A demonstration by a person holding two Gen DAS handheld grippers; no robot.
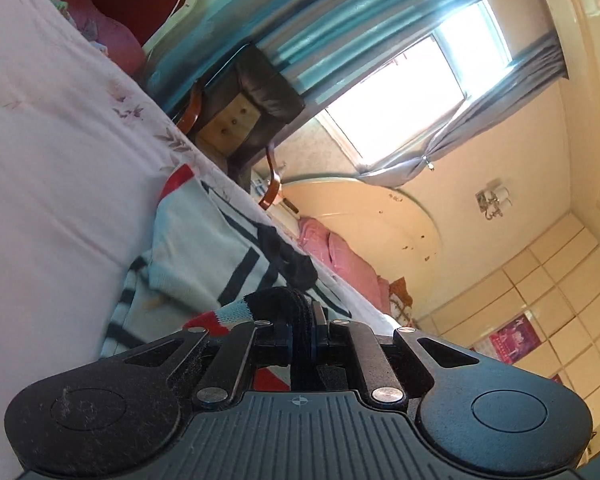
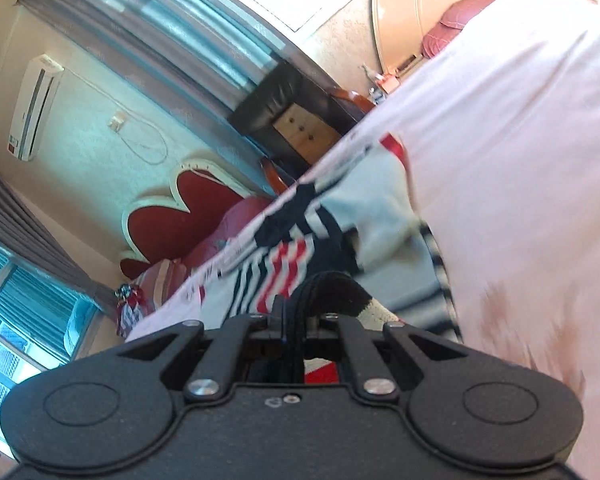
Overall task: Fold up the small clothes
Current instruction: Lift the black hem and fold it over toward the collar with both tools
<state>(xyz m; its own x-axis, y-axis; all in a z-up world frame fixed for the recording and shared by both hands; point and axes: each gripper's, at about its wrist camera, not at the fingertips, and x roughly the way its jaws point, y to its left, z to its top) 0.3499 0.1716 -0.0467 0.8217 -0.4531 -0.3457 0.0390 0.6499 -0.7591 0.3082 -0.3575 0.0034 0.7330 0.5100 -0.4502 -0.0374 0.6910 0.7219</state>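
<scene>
A small knitted sweater, pale blue with dark navy stripes and red patches, lies on a white bedsheet. My left gripper is shut on a dark navy edge of the sweater, which bunches up between its closed jaws. In the right wrist view the same sweater spreads ahead over the sheet. My right gripper is shut on another dark cuff or hem of it. Both pinched edges are lifted off the bed. The view is blurred.
A dark leather chair with wooden arms stands beyond the bed's edge, under a curtained window. Pink pillows lie at one end, a red heart-shaped headboard at the other. An air conditioner hangs on the wall.
</scene>
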